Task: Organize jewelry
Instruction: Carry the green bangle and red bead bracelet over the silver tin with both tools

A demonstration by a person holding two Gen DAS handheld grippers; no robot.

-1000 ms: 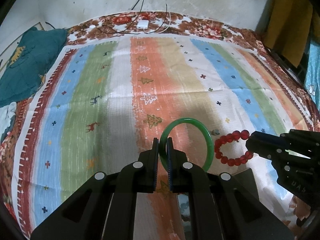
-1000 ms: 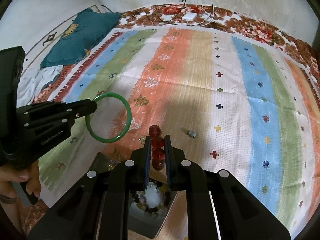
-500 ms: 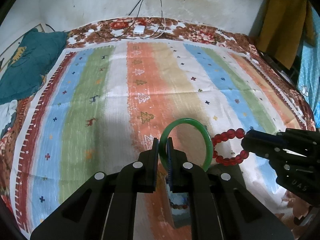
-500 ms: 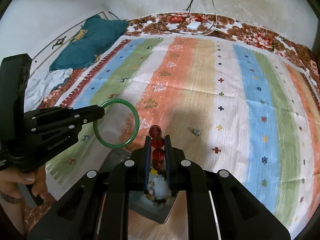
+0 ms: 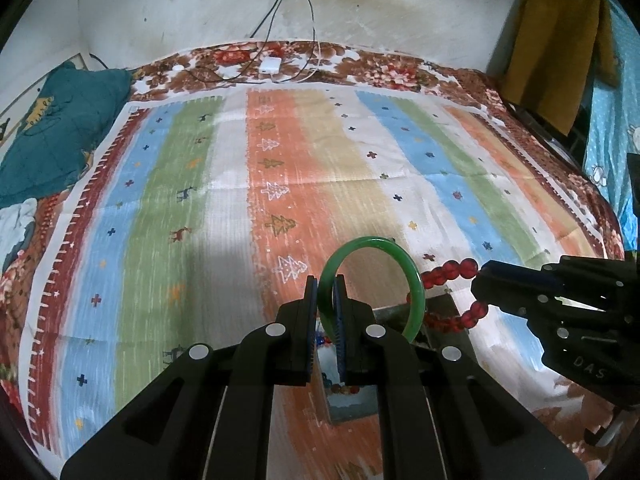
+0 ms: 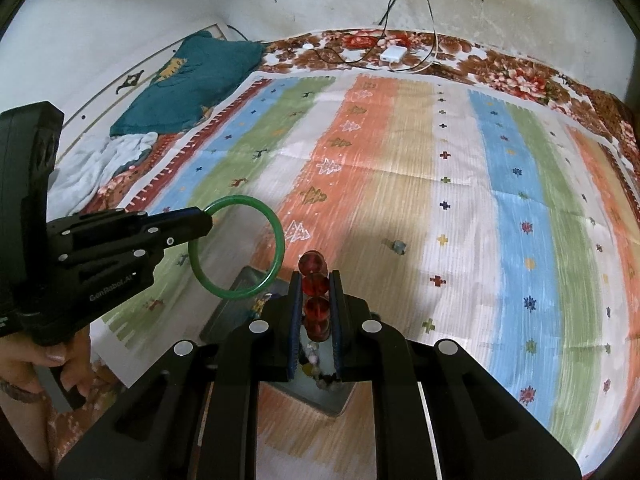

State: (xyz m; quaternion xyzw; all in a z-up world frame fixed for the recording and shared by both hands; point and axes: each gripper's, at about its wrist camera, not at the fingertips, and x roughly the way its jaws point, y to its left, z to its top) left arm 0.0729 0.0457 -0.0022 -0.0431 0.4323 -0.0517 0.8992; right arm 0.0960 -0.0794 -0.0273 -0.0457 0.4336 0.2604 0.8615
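**Two bracelets held over the box**

The left gripper point(image 5: 325, 294) is clamped on a green bangle point(image 5: 416, 286); the right gripper point(image 6: 316, 292) pinches a red bead bracelet point(image 6: 316, 308). Both hang above the open jewelry box point(image 6: 228, 312) near the striped bedspread's point(image 6: 440, 160) front edge.

Both tongs have lifted and drawn back, so the open jewelry box point(image 6: 320, 376) now shows more fully beneath their tips.
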